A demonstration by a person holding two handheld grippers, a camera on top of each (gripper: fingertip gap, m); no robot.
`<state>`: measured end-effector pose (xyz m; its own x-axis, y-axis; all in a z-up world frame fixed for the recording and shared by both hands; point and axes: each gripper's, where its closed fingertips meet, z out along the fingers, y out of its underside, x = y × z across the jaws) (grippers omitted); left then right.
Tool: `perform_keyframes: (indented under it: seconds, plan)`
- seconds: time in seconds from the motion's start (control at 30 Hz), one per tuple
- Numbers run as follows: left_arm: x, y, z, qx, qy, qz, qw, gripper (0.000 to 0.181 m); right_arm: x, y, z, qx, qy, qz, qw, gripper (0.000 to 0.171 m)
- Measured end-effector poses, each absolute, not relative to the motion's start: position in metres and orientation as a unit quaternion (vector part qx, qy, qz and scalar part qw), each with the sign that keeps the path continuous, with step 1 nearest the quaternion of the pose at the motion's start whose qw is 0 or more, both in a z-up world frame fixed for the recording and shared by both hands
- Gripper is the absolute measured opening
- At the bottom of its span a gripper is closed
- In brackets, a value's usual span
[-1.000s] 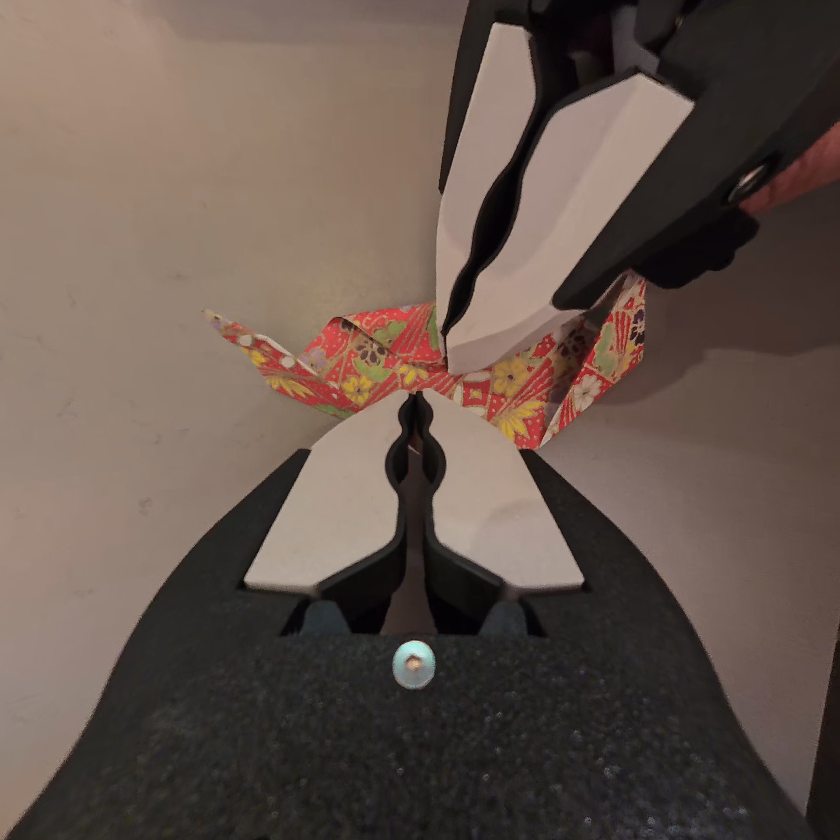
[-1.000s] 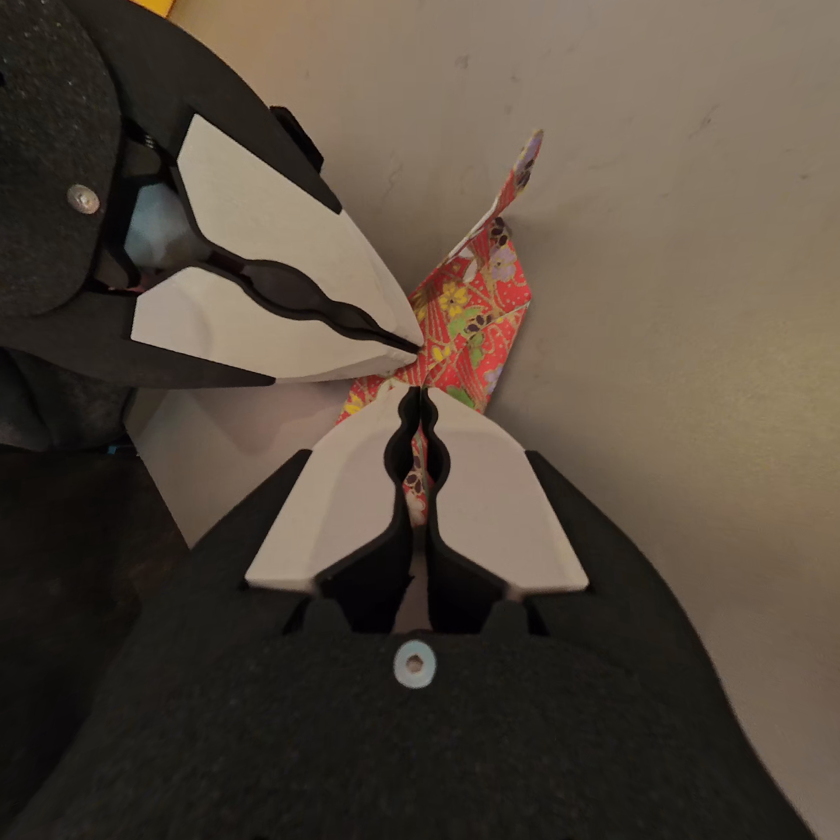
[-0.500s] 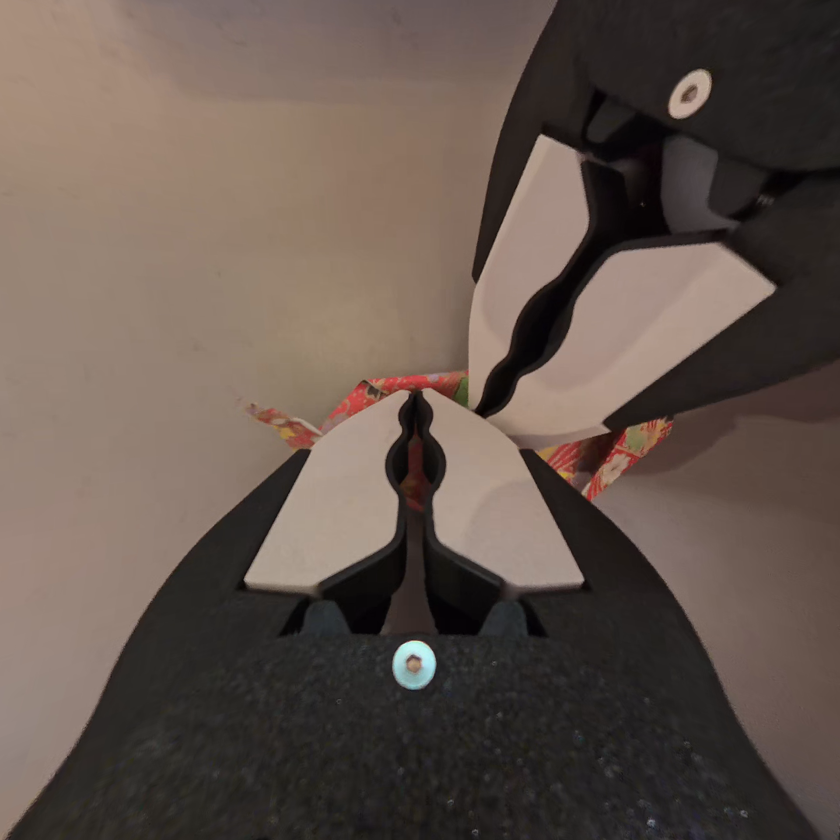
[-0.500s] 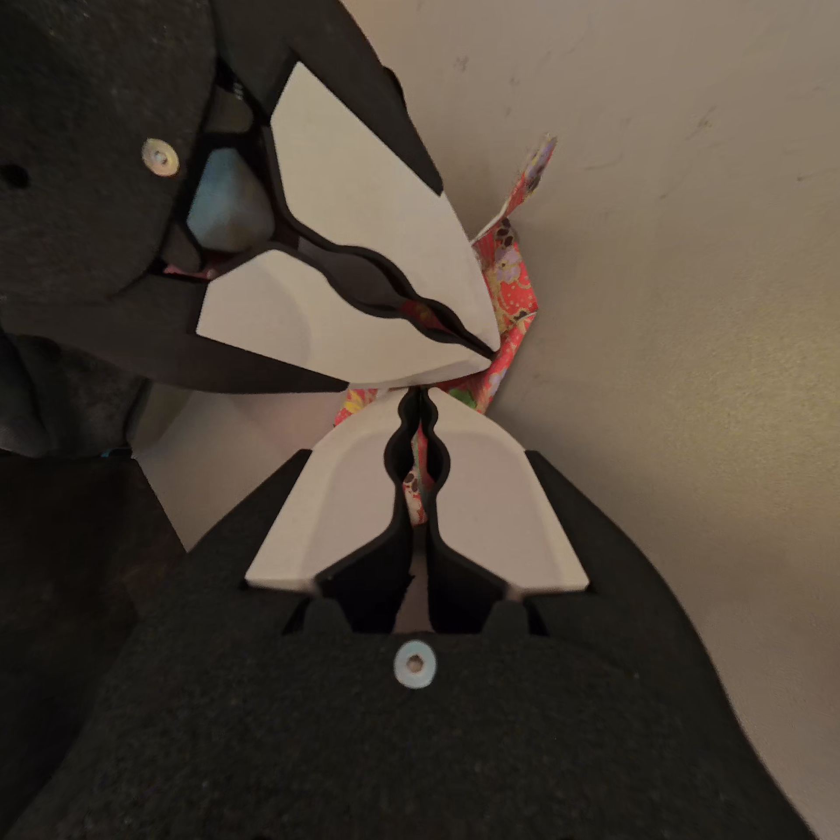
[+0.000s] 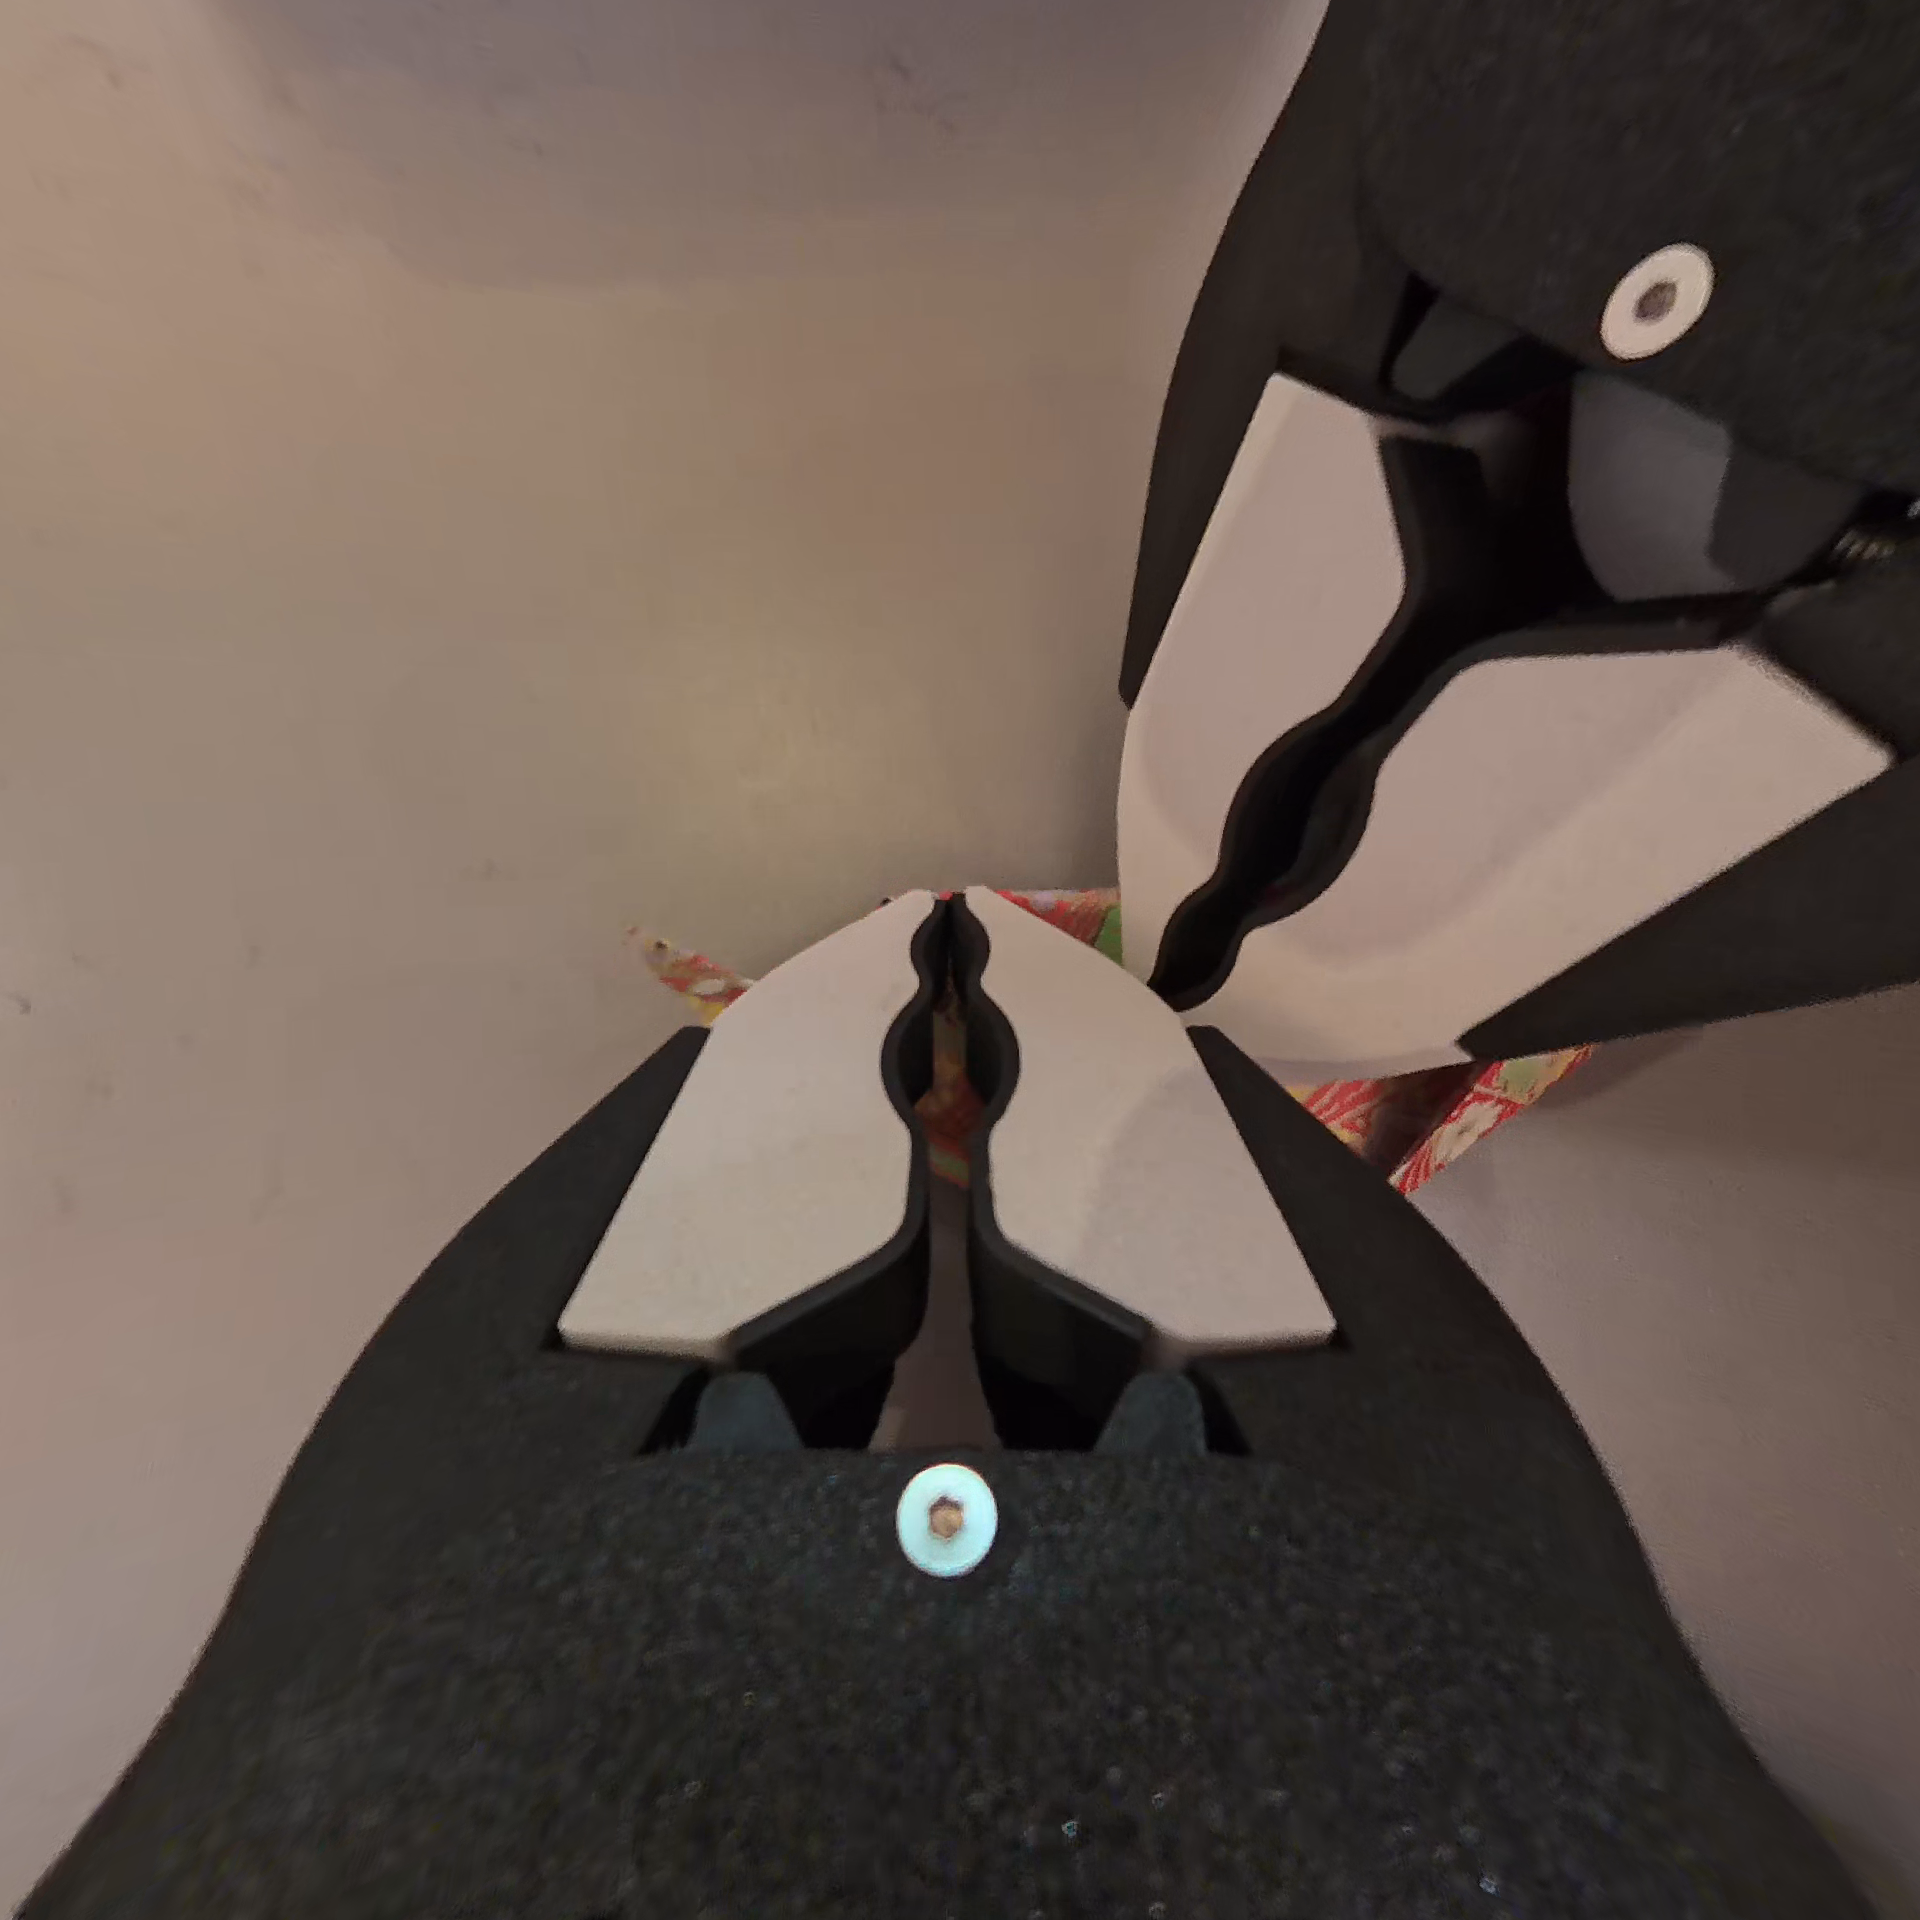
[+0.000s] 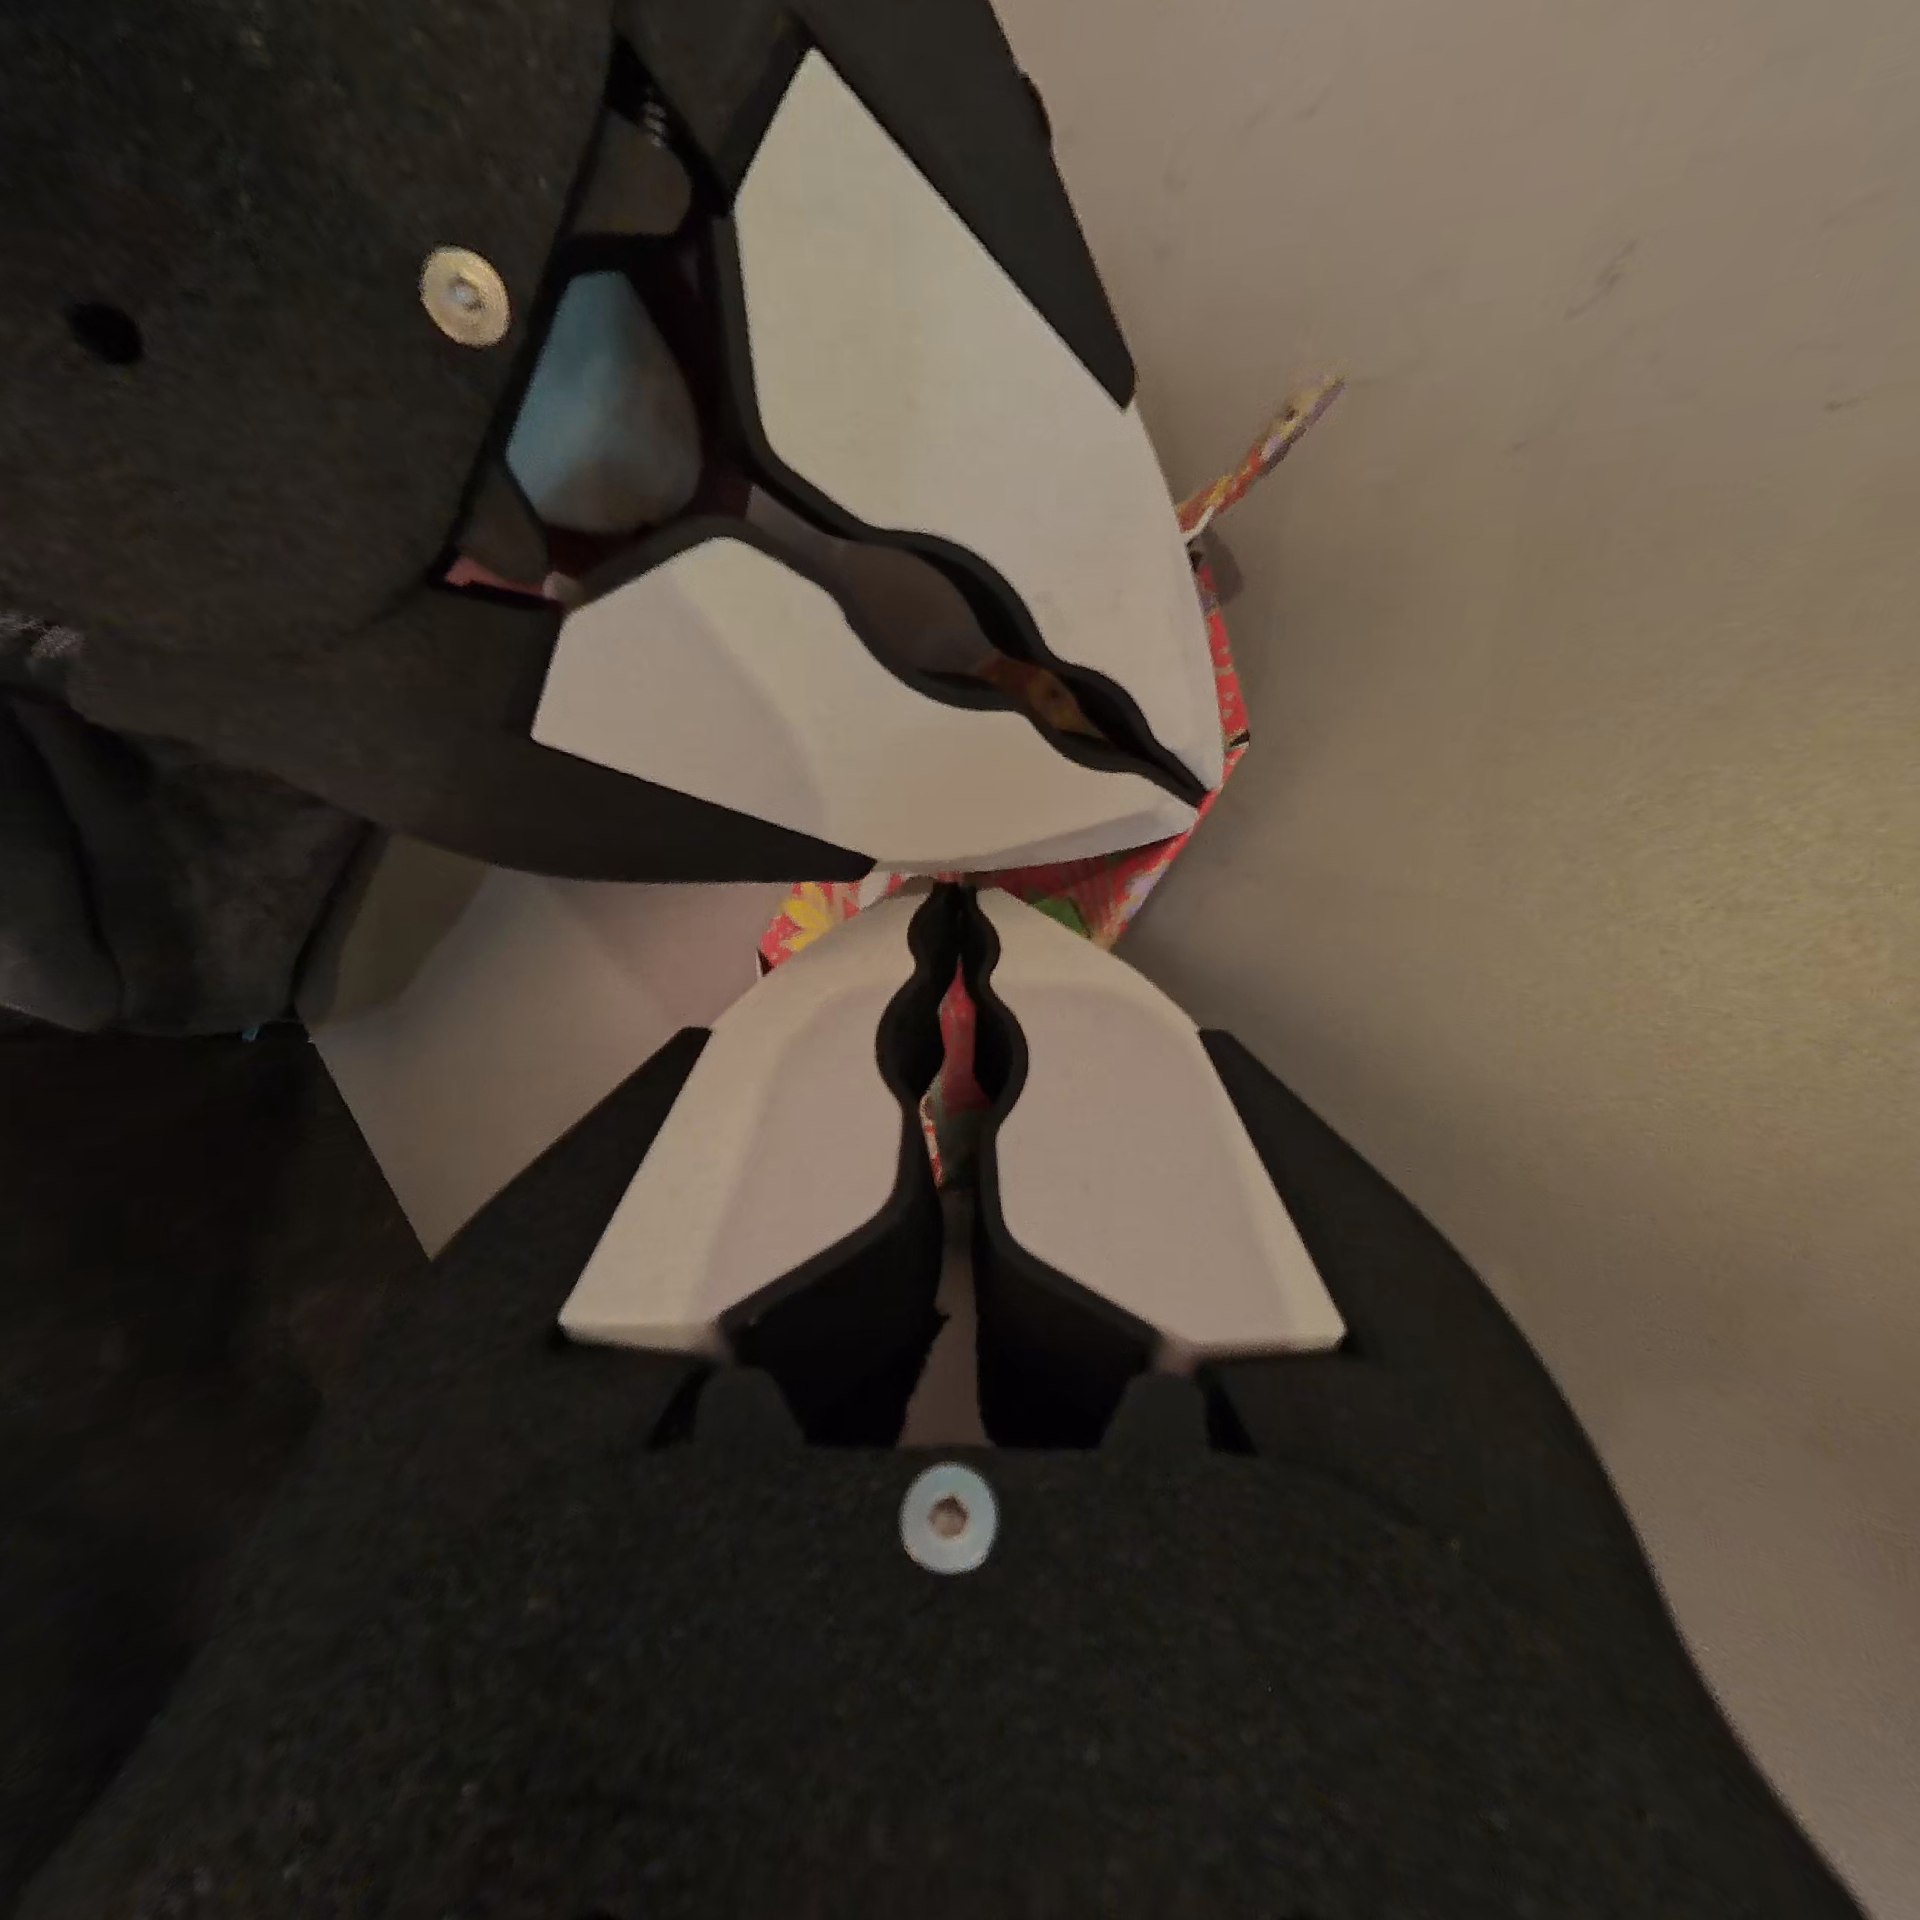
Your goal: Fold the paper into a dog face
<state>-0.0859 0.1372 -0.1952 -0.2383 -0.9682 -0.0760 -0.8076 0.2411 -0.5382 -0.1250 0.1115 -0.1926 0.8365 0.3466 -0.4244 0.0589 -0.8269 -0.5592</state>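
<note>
- Two grippers are seen, tips close together, and the red flower-patterned paper (image 5: 1455, 1117) is pinched by both.
- Nearest in the left wrist view, the left gripper (image 5: 949, 914) is seen with its white fingers (image 5: 769, 1143) brought together; a strip of the patterned sheet is caught in the wavy slot between them.
- Just beyond, at upper right of that view, the right gripper (image 5: 1169, 992) is angled down, its tips almost touching the left gripper's right finger.
- Parts of the paper are shown past both: a red edge under the right gripper, and a thin pointed flap (image 5: 681, 966) sticking out to the left.
- Nearest in the right wrist view, the right gripper (image 6: 951, 899) is likewise narrowed onto the paper (image 6: 1138, 888), with red print visible in its slot.
- Directly above it, the left gripper (image 6: 1195, 795) is laid across from the left, paper visible between its fingertips.
- Farther off, the pointed flap (image 6: 1273, 447) is raised up past the left gripper's upper finger.
- Farthest, a plain pale surface (image 5: 468, 675) is seen behind everything; whether the paper rests on it cannot be told.
</note>
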Motion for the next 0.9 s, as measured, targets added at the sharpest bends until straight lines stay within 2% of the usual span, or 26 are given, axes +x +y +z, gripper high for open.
perform_keyframes:
  seconds: [0.27,0.37,0.47,0.57,0.73,0.9]
  plan:
    - [-0.086,0.137,-0.195,-0.575,0.767,-0.211,0.189,0.000,-0.125,0.111,-0.190,-0.908,-0.152,0.267,0.283,0.003]
    - [-0.086,0.137,-0.195,-0.574,0.767,-0.222,0.184,0.000,-0.135,0.100,-0.175,-0.878,-0.180,0.347,0.278,0.012]
    - [-0.086,0.137,-0.195,-0.575,0.763,-0.232,0.183,0.000,-0.121,0.103,-0.154,-0.854,-0.187,0.369,0.316,0.007]
    - [-0.086,0.137,-0.195,-0.576,0.762,-0.231,0.186,0.000,-0.101,0.116,-0.148,-0.846,-0.205,0.330,0.364,0.000]
    - [-0.086,0.137,-0.195,-0.577,0.759,-0.235,0.187,0.000,-0.096,0.124,-0.189,-0.879,-0.297,0.186,0.324,0.000]
    - [-0.086,0.137,-0.195,-0.577,0.759,-0.235,0.190,0.000,-0.094,0.130,-0.192,-0.881,-0.304,0.144,0.333,0.000]
